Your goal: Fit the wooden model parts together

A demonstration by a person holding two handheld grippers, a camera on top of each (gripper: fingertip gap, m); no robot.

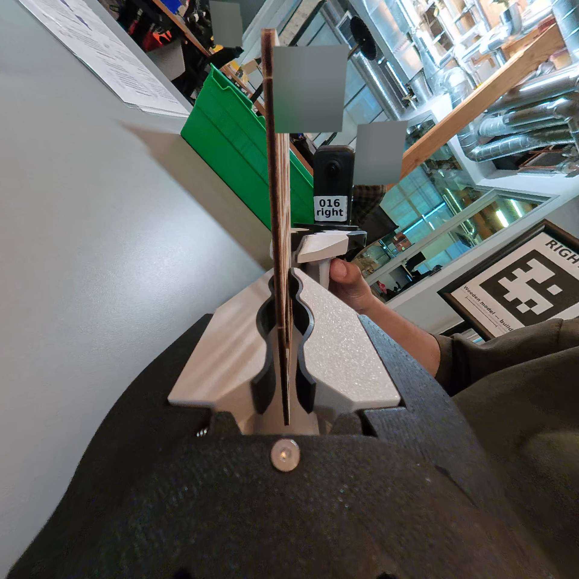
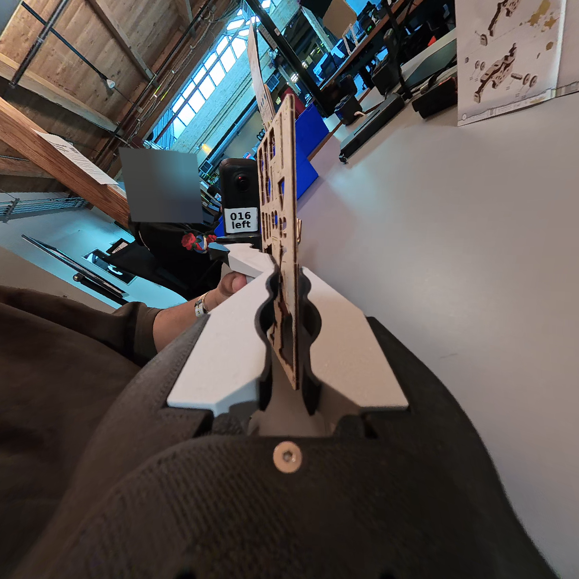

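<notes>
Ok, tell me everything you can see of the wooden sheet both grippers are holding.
The wooden sheet is thin, pale plywood with dark burnt edges, seen almost edge-on. Laser-cut part outlines and see-through gaps, where pieces look gone, cover its face. It is held up off the grey table. The left gripper and right gripper face each other, jaws shut on opposite ends. Nothing else touches it.

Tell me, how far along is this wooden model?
Early, it seems. Done: some cut-outs in the wooden sheet are already empty. In hand: left gripper and right gripper both clamp that sheet. Left: no assembled model shows anywhere.
</notes>
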